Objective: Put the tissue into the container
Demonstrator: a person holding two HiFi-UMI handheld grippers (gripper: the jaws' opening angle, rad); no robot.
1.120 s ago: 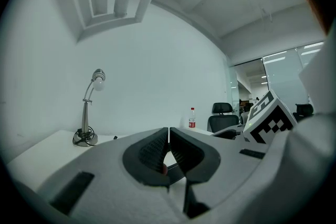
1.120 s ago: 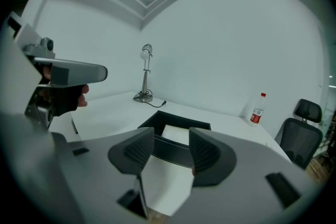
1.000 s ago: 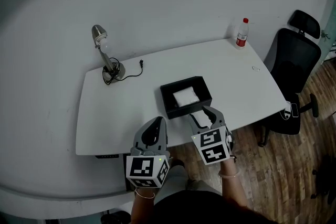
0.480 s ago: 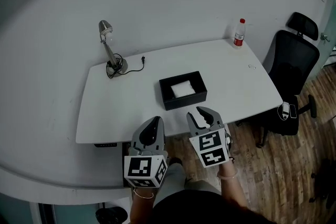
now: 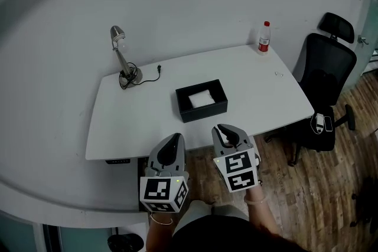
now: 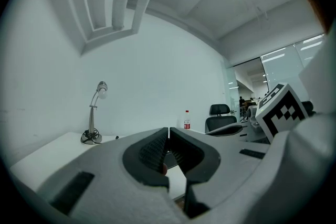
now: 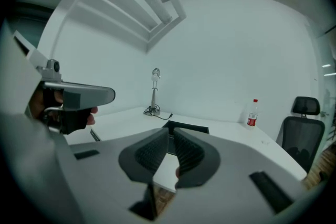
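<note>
A black open container stands mid-table with the white tissue lying inside it. Both grippers hang off the table's near edge, toward the person. My left gripper is shut with nothing in it; its tips meet in the left gripper view. My right gripper is just right of it, and its jaws are closing to a slim gap with nothing between them. Past those jaws the container shows on the table.
The white table carries a desk lamp with its cord at the back left. A red-labelled bottle stands at the back right. A black office chair is off the right end, on a wooden floor.
My right gripper has drawn back from the container's near edge to off the table front, and its jaws have narrowed. The left gripper has barely moved. The tissue stays in the container.
</note>
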